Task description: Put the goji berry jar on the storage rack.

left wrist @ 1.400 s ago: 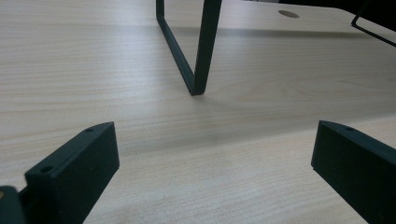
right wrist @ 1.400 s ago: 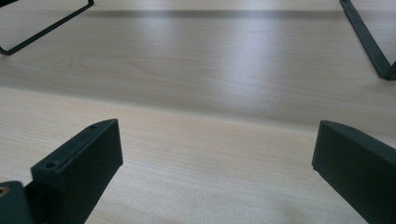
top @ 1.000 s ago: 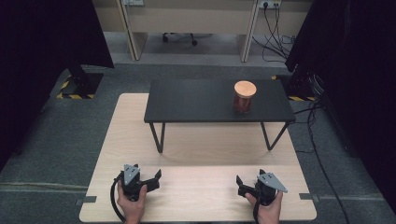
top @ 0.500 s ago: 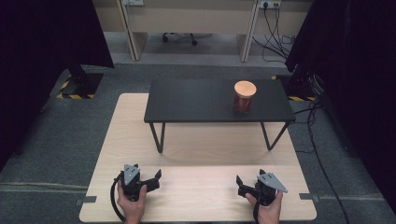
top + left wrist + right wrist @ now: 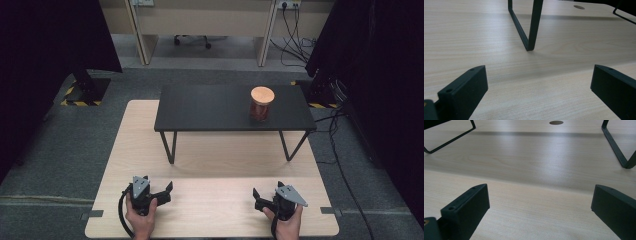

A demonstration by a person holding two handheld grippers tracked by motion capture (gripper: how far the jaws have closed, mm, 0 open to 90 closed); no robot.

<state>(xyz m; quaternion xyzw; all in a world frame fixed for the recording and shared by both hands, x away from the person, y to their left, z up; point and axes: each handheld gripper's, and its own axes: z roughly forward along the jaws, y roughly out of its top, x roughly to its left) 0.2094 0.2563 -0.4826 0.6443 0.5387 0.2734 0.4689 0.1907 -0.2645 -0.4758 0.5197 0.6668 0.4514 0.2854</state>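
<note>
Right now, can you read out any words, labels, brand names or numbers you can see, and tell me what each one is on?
None can be read.
Jar on the black stand: no label can be made out.
Left hand-held gripper and right hand-held gripper: no markings visible.
Wooden table: bare grain.

- Your pale wood-grain table [image 5: 210, 215] carries a black stand [image 5: 210, 107].
- Your jar [image 5: 261, 104]: reddish-brown, tan lid.
- Yellow-black hazard stripes [image 5: 70, 102] edge the grey floor.
</note>
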